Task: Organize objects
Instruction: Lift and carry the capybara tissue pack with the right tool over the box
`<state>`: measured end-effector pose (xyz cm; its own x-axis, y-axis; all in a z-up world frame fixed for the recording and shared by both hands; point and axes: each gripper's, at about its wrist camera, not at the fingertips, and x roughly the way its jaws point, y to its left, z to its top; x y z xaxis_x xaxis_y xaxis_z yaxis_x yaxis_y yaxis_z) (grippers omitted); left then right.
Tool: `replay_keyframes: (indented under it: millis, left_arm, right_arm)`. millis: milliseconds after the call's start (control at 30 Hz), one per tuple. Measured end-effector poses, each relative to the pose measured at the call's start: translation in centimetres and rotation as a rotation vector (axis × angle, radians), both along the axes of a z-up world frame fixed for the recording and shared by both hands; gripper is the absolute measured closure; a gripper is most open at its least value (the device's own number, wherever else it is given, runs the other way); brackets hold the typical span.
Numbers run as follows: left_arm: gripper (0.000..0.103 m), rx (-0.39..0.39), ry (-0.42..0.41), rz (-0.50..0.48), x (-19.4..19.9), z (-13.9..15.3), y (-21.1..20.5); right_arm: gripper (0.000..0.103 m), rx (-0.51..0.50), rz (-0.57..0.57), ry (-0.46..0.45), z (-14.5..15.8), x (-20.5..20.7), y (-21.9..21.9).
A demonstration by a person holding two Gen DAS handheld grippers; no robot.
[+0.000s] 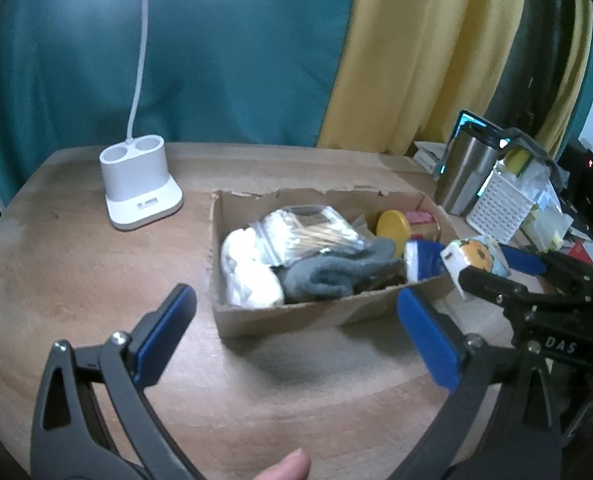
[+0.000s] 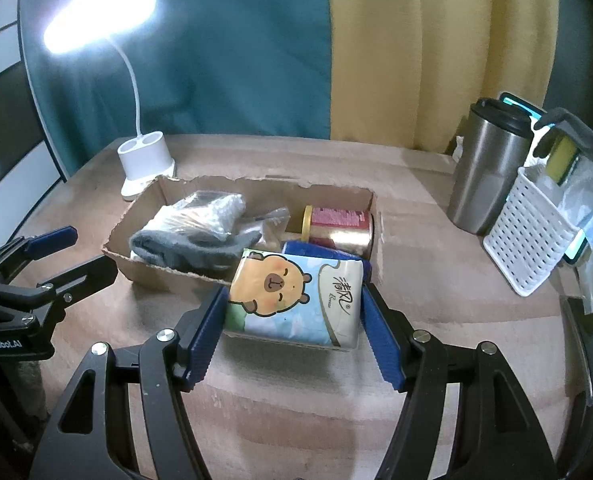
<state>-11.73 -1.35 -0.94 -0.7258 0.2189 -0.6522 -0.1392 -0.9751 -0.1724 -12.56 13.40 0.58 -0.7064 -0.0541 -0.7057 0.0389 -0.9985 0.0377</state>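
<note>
"GenRobot.AI" left gripper [image 2: 62,254], "DAS" right gripper [image 2: 294,328]

Left claw [image 1: 292,336]: matte black arms with triangular cut-outs, silver screws, blue ribbed pads. Bare fingertip [image 1: 286,466] at bottom centre. Right claw [image 2: 296,330]: same black frame, blue pads; "GenRobot.AI" in white lettering at the frame's left edge.

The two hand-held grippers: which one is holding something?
The right hand-held gripper. Its blue fingers squeeze the tissue pack with the cartoon bear, by the cardboard box. The left hand-held gripper is open and holds nothing.
</note>
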Motion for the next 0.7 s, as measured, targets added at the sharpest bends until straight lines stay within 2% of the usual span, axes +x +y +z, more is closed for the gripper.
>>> replay_keyframes:
  millis: [700]
  left_arm:
    - [0.001,0.018,-0.003,0.02,-3.4,-0.1,-1.6]
  right_arm:
    - [0.033,0.003,0.026,-0.02,-0.4,-4.5,-0.6]
